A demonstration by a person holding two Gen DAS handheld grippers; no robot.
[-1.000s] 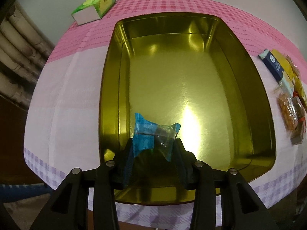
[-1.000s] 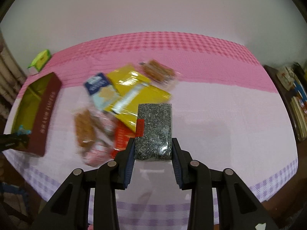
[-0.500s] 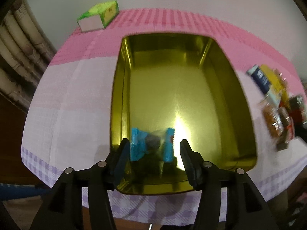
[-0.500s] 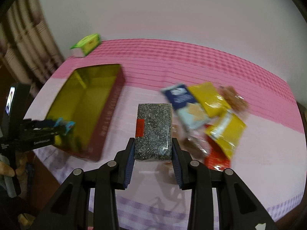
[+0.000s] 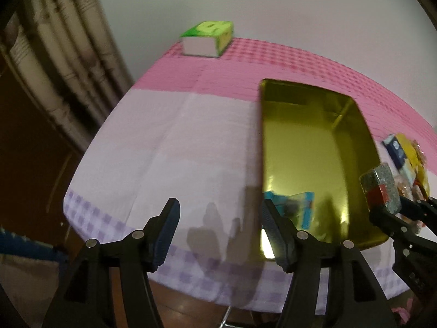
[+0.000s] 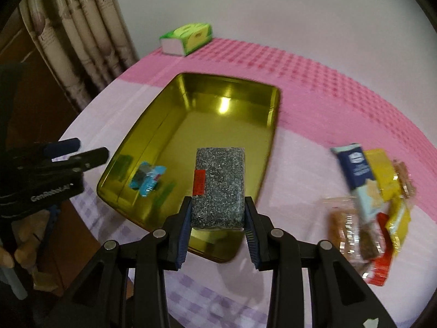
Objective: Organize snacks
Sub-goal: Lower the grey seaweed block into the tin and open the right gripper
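My right gripper (image 6: pixel 217 210) clamps the speckled snack block (image 6: pixel 218 188), long axis pointing ahead, directly above the gold tin (image 6: pixel 247 93), while my emptied left gripper (image 5: pixel 220 232), jaws opening, sits beside it.

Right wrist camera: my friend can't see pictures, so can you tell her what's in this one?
The right gripper holds a dark speckled snack block over a gold tin on a pink and white tablecloth. A small blue candy lies in the tin, and the left gripper is at the left edge. More snacks are piled on the right.
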